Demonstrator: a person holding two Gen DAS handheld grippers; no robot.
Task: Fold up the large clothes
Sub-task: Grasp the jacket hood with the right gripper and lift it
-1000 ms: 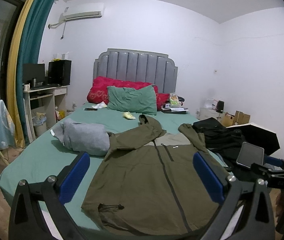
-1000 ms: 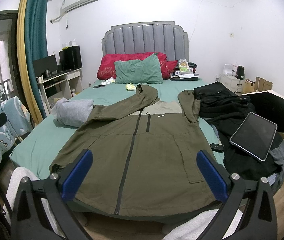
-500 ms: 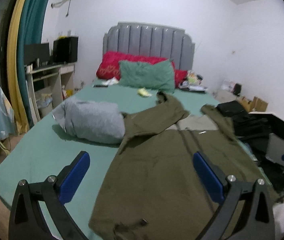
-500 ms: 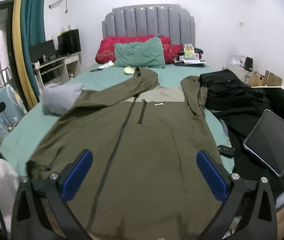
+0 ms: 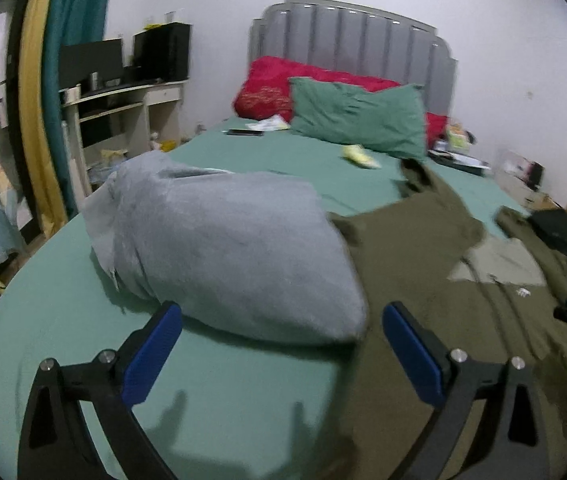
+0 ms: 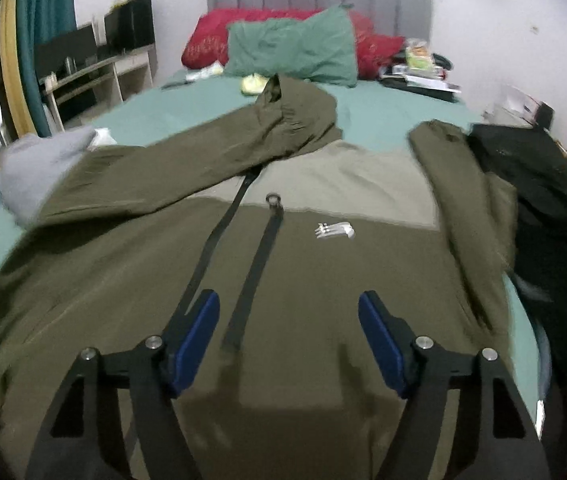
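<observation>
An olive green hooded jacket (image 6: 323, 264) lies spread face up on the green bed (image 6: 383, 116), zipper shut, both sleeves stretched toward the headboard. It shows at the right of the left wrist view (image 5: 463, 320). My right gripper (image 6: 288, 340) is open and empty, low over the jacket's chest beside the zipper. My left gripper (image 5: 281, 350) is open and empty, just above the green sheet (image 5: 223, 400) at the jacket's left edge, right in front of a folded grey garment (image 5: 223, 248).
Red and green pillows (image 5: 355, 116) lie by the grey headboard. A pile of black clothes (image 6: 543, 200) lies along the bed's right side. A desk with monitors (image 5: 115, 92) stands left of the bed by the teal curtain.
Both grippers have moved forward and down over the bed. The jacket and the grey garment now look much nearer. Both grippers stay open.
</observation>
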